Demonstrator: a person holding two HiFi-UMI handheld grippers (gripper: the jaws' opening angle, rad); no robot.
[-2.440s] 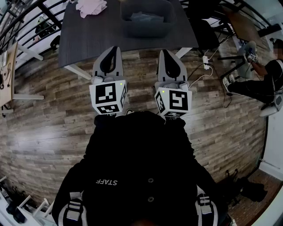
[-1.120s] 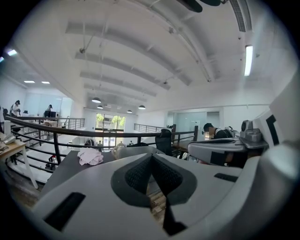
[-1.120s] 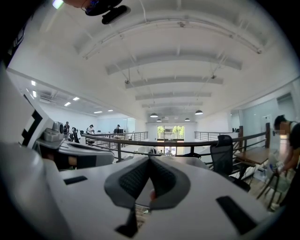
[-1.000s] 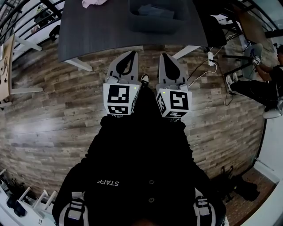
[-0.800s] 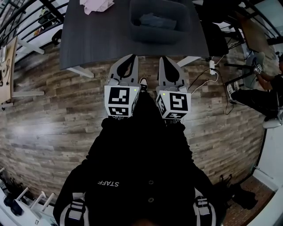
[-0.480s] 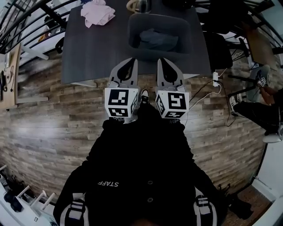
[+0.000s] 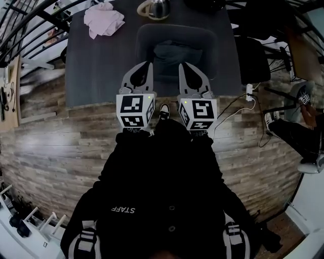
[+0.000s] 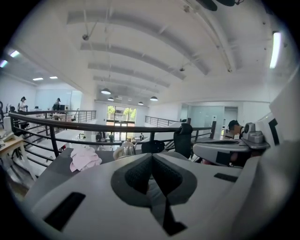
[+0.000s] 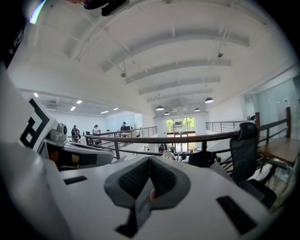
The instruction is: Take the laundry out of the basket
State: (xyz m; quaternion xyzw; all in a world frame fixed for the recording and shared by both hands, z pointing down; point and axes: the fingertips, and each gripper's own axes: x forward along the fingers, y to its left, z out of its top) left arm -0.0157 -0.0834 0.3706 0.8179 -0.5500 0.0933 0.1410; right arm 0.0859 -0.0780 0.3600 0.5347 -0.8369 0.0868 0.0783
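Your left gripper (image 7: 148, 68) and right gripper (image 7: 181, 68) are both closed and empty, side by side; the basket (image 7: 210, 41) sits on the tabletop (image 7: 91, 66) at 12 o'clock, dark laundry (image 7: 172, 51) inside; a pink cloth (image 7: 104, 20) lies at 10 o'clock.

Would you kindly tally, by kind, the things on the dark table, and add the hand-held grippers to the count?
Basket: 1
Garments: 2, the pink garment on the table and the dark garment in the basket
Metal kettle: 1
Hand-held grippers: 2, the left hand-held gripper and the right hand-held gripper
Total: 6
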